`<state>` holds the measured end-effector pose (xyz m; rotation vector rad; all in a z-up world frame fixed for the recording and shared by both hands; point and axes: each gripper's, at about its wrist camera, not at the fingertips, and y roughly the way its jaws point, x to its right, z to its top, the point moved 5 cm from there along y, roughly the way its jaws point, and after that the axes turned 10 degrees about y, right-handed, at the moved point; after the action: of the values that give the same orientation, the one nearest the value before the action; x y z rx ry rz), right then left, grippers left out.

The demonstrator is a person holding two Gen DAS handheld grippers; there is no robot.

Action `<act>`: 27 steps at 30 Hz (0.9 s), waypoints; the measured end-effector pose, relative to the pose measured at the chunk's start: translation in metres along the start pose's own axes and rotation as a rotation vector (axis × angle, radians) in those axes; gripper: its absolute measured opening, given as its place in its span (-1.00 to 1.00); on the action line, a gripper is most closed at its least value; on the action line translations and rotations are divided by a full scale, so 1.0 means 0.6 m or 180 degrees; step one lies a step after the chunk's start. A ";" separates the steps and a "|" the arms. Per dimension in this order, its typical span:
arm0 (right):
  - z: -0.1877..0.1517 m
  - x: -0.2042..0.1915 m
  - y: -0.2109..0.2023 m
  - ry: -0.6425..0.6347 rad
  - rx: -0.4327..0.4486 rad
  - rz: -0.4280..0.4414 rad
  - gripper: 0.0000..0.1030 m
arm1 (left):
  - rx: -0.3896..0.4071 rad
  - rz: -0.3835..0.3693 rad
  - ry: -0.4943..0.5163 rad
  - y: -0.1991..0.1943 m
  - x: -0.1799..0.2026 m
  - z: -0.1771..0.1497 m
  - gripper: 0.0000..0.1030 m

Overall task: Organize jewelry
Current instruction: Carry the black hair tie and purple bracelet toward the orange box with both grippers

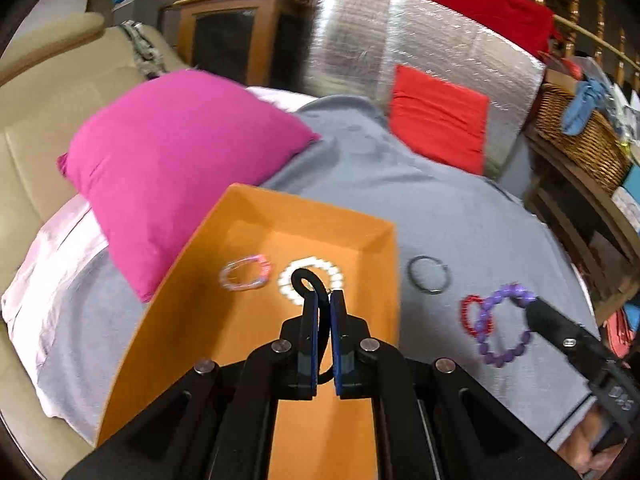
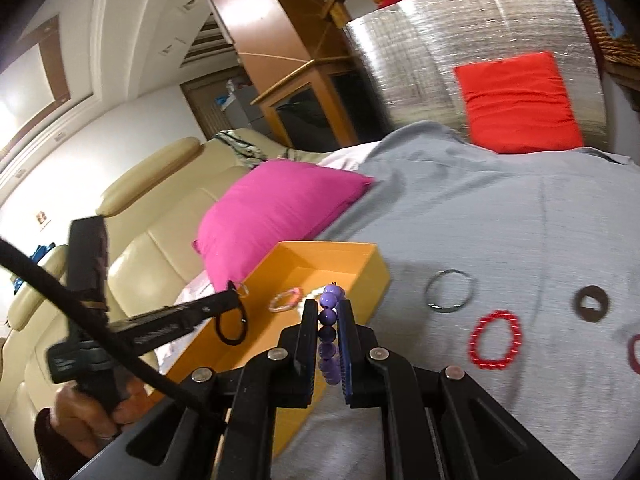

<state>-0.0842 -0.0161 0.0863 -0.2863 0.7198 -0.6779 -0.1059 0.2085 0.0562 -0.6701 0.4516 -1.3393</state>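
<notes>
Jewelry, mixed lot, partly sorted.
Orange box (image 1: 280, 216): open tray on grey bedspread (image 1: 460, 208), beside pink pillow (image 1: 172, 152). Holds pink bracelet (image 1: 245, 273) and white bead bracelet (image 1: 332, 270), lying side by side on its floor.
Black loop (image 2: 231, 326): thin band, pinched in left gripper (image 1: 324, 300), jaws narrow; hangs over the tray interior, not yet resting on its floor.
Purple bead bracelet (image 2: 329, 332): clamped between narrow jaws of right gripper (image 2: 329, 306); whether clear of the bedspread cannot be told; just beside the tray's near corner.
Red bead bracelet (image 2: 495, 340), metal ring (image 2: 450, 290), dark disc (image 2: 591, 303): loose on the bedspread, well apart from the tray. Dark red piece at right edge: cut off, kind unclear.
Step in hand, by judgement: carrying two pieces to the tray, roughly midway through the lot.
Next move, by judgement: open left jaws low over bare tray floor, away from the bracelets; then bring purple beads over the rim and release.
</notes>
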 end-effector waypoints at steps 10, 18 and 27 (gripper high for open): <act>-0.027 -0.065 0.065 -0.0067 -0.0292 0.0175 -0.80 | -0.0448 -0.0020 -0.0394 0.061 -0.074 -0.043 -0.90; -0.058 -0.091 0.148 0.0091 -0.0676 0.0181 -0.79 | -0.0701 -0.0025 -0.0544 0.090 -0.107 -0.068 -0.90; -0.096 -0.079 0.231 0.0280 -0.1201 -0.0029 -0.79 | -0.0877 -0.0006 -0.0583 0.116 -0.122 -0.082 -0.90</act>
<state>-0.0850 0.1185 0.0048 -0.6086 0.9311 -0.5628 -0.1008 0.2775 -0.0323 -1.0125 0.4913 -1.2149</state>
